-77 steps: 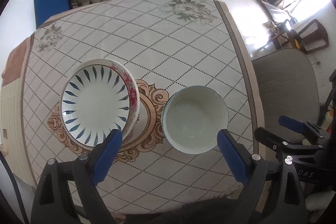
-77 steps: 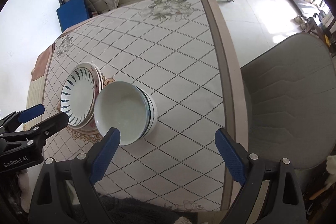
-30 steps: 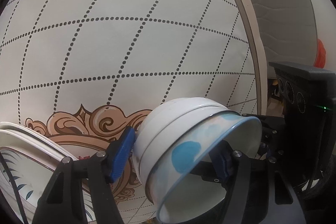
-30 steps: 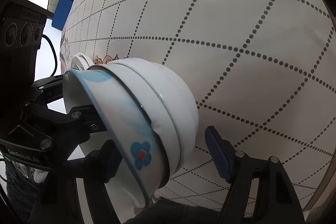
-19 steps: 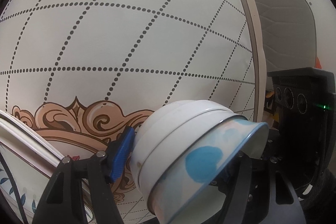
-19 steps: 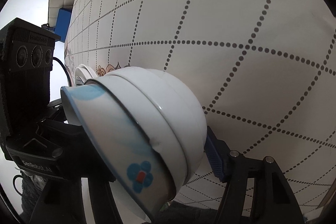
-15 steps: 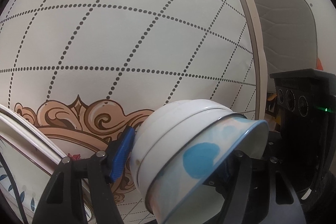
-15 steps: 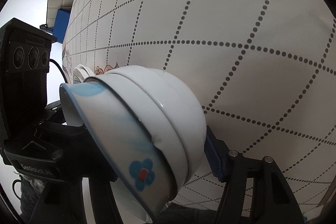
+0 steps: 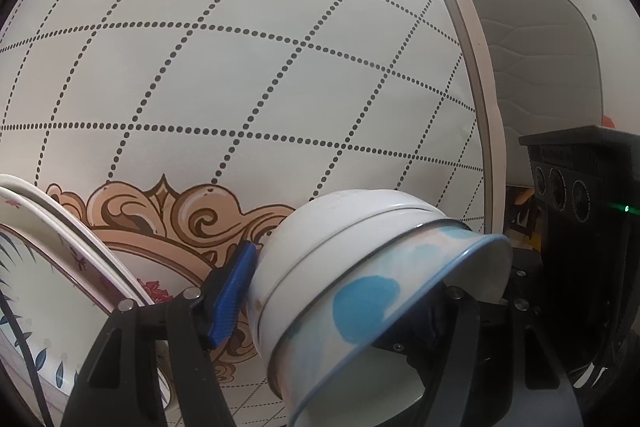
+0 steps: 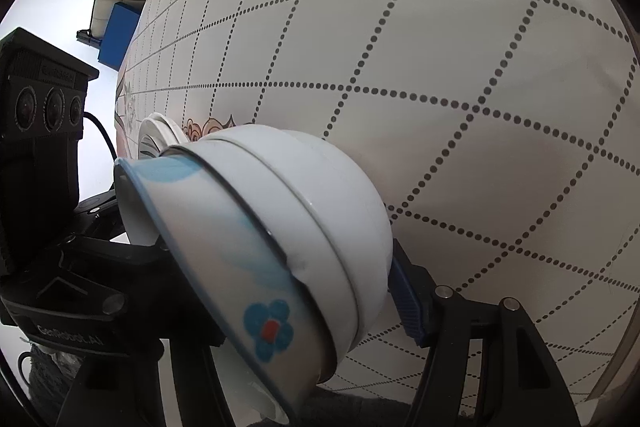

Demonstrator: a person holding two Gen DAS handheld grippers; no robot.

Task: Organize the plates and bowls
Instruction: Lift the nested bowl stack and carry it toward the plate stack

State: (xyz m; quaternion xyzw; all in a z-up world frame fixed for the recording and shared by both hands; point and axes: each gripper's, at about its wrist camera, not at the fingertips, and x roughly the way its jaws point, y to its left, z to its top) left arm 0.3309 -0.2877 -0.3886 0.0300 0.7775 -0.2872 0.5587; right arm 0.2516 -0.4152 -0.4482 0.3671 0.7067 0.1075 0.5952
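A stack of nested white bowls [image 9: 360, 291], the top one with a blue rim and blue flower marks, fills the lower part of both views [image 10: 280, 239]. My left gripper [image 9: 340, 303] is shut on the stack from one side; its blue pad [image 9: 232, 295] presses the lower bowl. My right gripper [image 10: 288, 291] is shut on the same stack from the other side, with its blue pad [image 10: 408, 307] against the bowl. The stack looks tilted and held just over the table. A stack of plates [image 9: 60, 267] with blue leaf marks lies left of the bowls.
The table [image 9: 240, 67] has a white cloth with dotted diamonds and a tan ornament. Its right edge [image 9: 476, 107] borders a grey chair [image 9: 548, 79]. A sofa and a blue object [image 10: 118, 31] stand beyond the far end.
Both grippers came down from above the table and closed on the bowl stack. In the last half second the stack shifted only slightly.
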